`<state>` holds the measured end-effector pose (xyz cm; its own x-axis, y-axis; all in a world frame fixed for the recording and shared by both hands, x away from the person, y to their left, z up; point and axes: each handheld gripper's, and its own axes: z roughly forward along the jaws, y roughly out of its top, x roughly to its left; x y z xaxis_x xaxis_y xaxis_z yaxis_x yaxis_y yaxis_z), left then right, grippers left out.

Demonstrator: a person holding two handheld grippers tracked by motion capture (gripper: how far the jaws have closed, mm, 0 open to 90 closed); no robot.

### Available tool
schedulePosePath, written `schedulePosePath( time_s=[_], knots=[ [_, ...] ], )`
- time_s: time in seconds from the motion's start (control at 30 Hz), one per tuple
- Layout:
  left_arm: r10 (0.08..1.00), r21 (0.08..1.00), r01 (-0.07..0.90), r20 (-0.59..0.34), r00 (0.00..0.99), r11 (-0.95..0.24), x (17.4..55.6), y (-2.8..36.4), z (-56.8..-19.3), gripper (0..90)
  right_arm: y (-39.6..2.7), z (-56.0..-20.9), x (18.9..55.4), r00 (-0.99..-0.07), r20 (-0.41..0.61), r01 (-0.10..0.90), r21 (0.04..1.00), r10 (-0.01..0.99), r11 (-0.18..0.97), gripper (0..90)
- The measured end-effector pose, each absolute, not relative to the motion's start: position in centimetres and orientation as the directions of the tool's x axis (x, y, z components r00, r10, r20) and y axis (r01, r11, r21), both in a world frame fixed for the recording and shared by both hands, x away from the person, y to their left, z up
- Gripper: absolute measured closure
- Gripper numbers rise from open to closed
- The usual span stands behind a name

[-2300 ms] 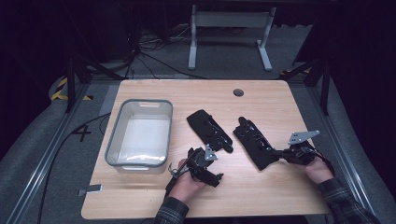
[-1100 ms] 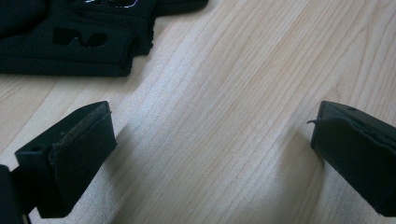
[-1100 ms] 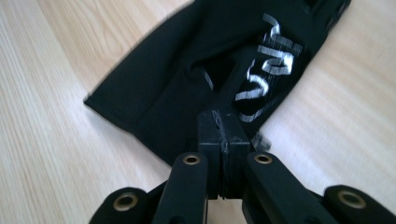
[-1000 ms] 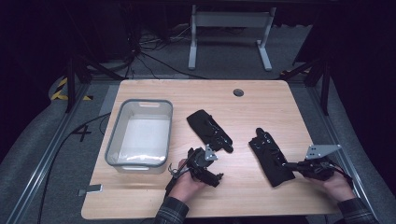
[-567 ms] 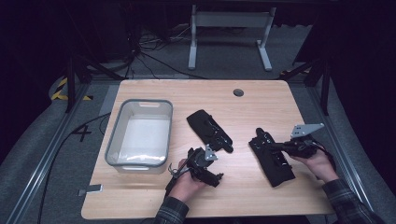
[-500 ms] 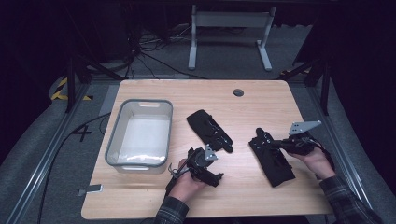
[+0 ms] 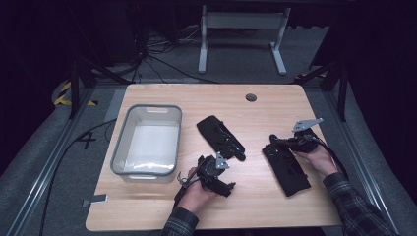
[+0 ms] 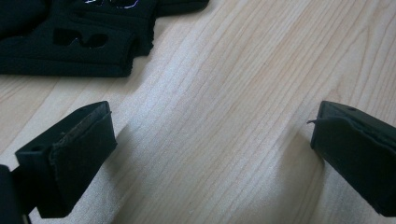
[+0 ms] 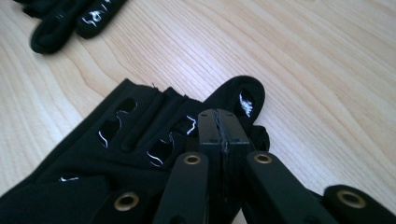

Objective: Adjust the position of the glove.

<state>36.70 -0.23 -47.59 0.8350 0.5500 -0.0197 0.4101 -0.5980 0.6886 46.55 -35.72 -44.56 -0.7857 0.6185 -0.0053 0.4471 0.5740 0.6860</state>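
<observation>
Two black jaws of the right gripper (image 9: 219,122) stand pressed flat together with nothing seen between them, their tips over the upper end of the near glove (image 9: 140,154), a black fingerless one with cut-out holes and white markings; whether the tips touch the fabric I cannot tell; in the high view this right gripper (image 7: 276,141) points leftward at the top end of that glove (image 7: 287,169), which lies lengthwise on the right part of the wooden table (image 7: 275,101), and the person's right hand (image 7: 314,158) grips the tool from just beside the glove's right edge, a plaid sleeve (image 7: 354,204) behind it; the second glove (image 7: 220,136) lies well apart to the left, near the table's middle, and shows at the top left corner of the right gripper view (image 9: 70,21); the left gripper (image 8: 210,140) has its jaws spread wide over bare wood, holding nothing, with the second glove (image 8: 70,42) near its left jaw; seen from above, the left gripper (image 7: 216,172) sits just below that glove in the left hand (image 7: 194,194); a grey plastic bin (image 7: 169,169) stands at the table's left.
</observation>
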Motion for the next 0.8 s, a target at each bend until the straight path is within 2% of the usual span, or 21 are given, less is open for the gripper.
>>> schedulePosePath(
  time_s=[0.23,0.57,0.8],
  knots=[
    [0.55,0.689,0.41,-0.019,0.835,-0.598,36.7,-0.2,-47.6,0.2,-36.8,-44.3,46.0,-0.766,-0.019,0.47,0.666,0.643,0.58,90.0],
    [0.551,0.688,0.411,-0.019,0.834,-0.598,36.7,-0.2,-47.6,0.2,-38.5,-44.1,43.3,-0.753,-0.003,0.498,0.651,0.658,0.573,90.0],
    [0.553,0.689,0.411,-0.019,0.833,-0.597,36.7,-0.2,-47.6,0.2,-39.1,-43.4,42.6,-0.746,0.014,0.49,0.689,0.665,0.535,90.0]
  ],
)
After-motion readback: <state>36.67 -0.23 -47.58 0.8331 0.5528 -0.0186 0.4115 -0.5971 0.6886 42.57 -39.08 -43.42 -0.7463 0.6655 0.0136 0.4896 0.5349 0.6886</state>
